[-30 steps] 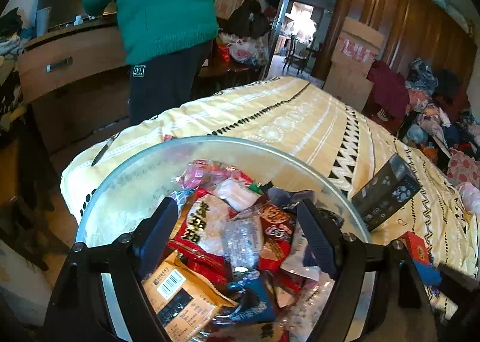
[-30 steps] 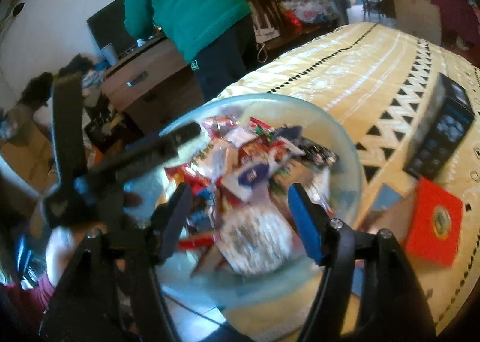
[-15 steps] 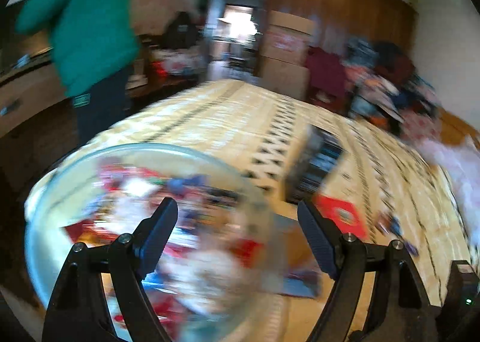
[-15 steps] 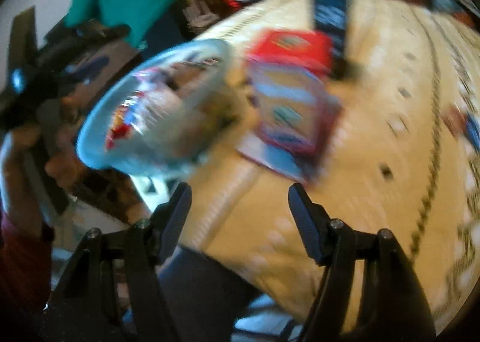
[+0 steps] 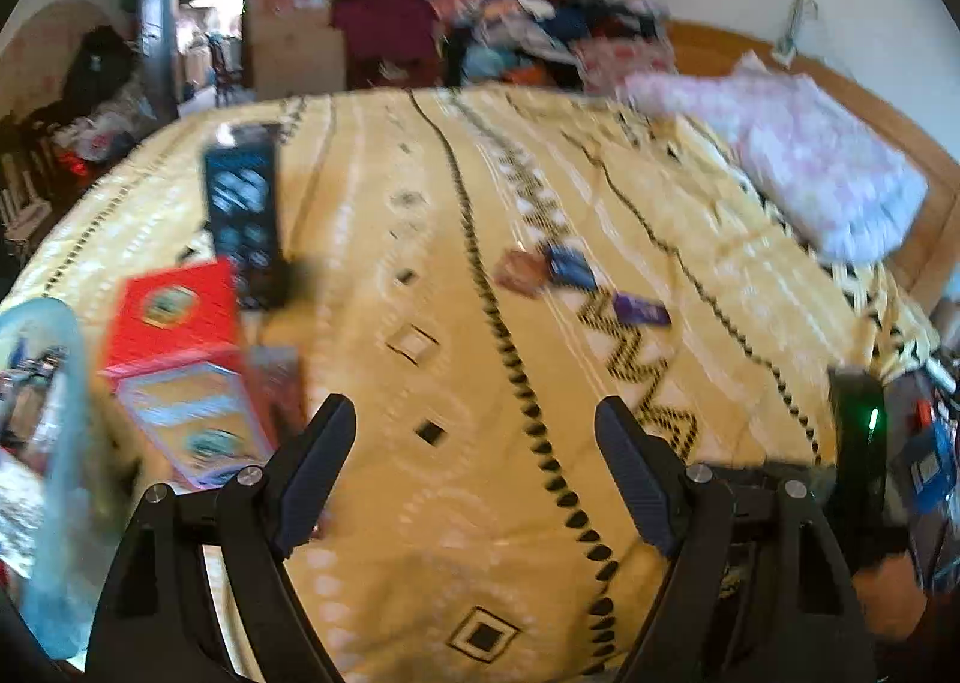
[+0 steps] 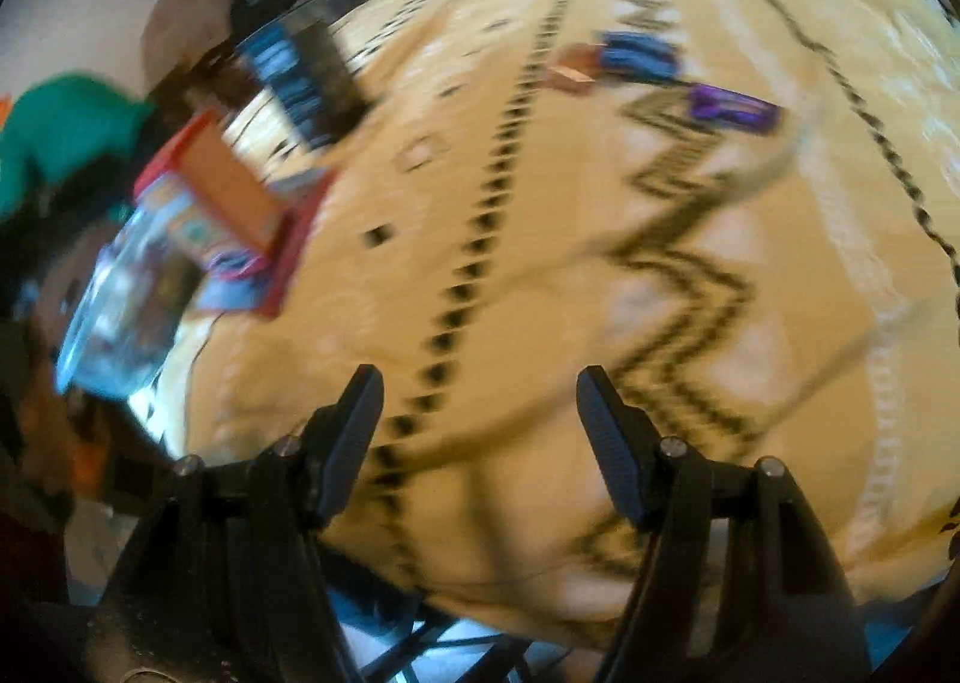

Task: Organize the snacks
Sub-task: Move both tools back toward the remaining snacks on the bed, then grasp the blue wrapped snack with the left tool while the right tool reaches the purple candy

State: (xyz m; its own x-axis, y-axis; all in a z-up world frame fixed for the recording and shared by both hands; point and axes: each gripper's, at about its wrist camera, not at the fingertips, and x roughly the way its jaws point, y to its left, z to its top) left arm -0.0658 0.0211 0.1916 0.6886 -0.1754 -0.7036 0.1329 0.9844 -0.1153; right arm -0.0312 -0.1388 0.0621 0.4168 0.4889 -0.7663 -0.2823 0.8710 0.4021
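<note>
While blur smears the bedspread (image 5: 480, 503), both grippers' fingers (image 5: 318, 461) (image 6: 354, 431) wide, empty.

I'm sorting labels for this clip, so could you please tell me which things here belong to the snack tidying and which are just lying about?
Part of the job:
- glass bowl of snacks
- red box
- dark box
- loose blue packet, brown packet and purple packet
- left gripper and right gripper, both open and empty

Just lying about:
- pink quilt
- clothes pile
- bedspread

Materials, bed scene
Matt woven cloth bedspread (image 5: 420, 239); clear glossy bowl (image 5: 60, 443); glossy cardboard red box (image 5: 171, 311); matt black plastic gripper fingers (image 5: 315, 461).
</note>
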